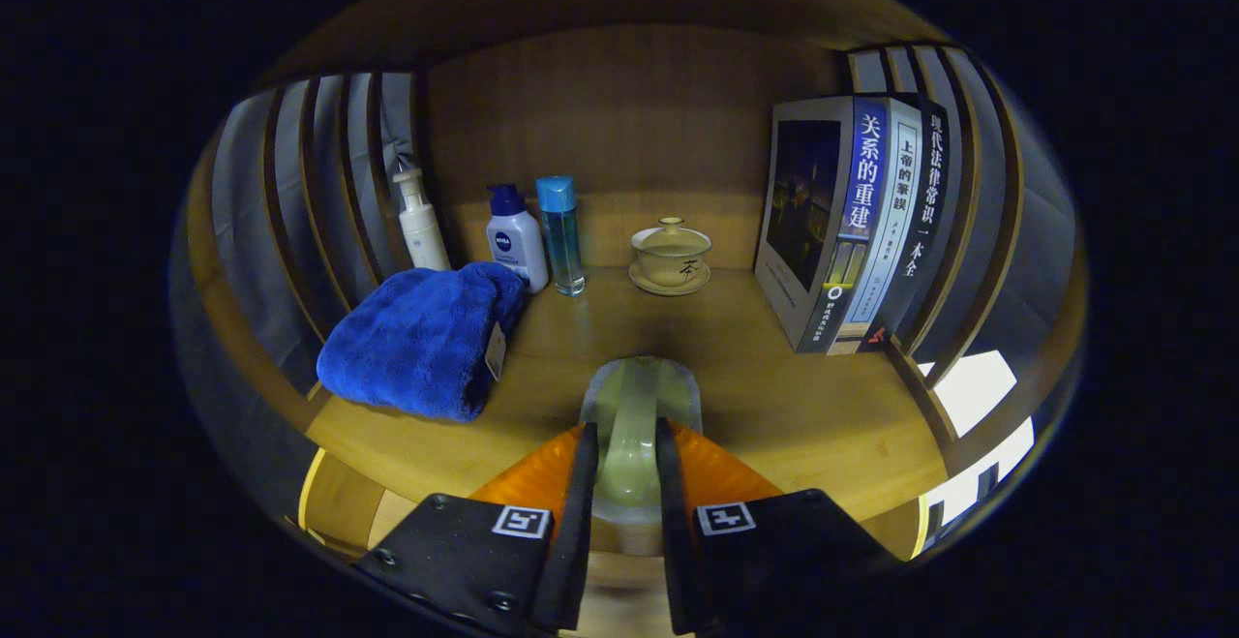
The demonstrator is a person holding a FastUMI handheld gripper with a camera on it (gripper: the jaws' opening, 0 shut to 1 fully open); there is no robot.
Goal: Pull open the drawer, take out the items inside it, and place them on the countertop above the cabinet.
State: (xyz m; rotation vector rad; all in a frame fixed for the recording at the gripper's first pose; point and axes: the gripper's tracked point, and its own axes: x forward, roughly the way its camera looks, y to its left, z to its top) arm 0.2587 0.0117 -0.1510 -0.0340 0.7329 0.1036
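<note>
Pale green, glassy-looking item (pixel 634 425) sits clamped between the gripper (pixel 624 444) fingers, both pressing its sides, jaws nearly closed around a narrow waist or handle; can't tell exactly what it is, maybe a small jar or cup. It's held just above the wooden countertop (pixel 823 415), near the front edge, so my read is it came out of the drawer and is about to be set down. Using the held item as the landmark: straight beyond it, towards the back panel, a lidded tea bowl on a saucer (pixel 670 256). Beyond and left of it, a clear blue bottle (pixel 561 231), then a white bottle with a dark blue cap (pixel 514 236), then a white pump bottle (pixel 420 222) against the slatted side wall. Nearer and left of it, a folded blue towel (pixel 421 338) with a tag, taking up most of that side. Right of it and further back, a row of upright books (pixel 852 222) leaning on the right slats. Bare wood directly ahead of and around the held item is the only free patch, which probably explains the central approach. Below the front edge a lighter wooden surface shows beside the fingers, likely the open drawer; can't confirm, contents hidden. Risk: smooth item, narrow grip, could tip on release if not seated flat.
</note>
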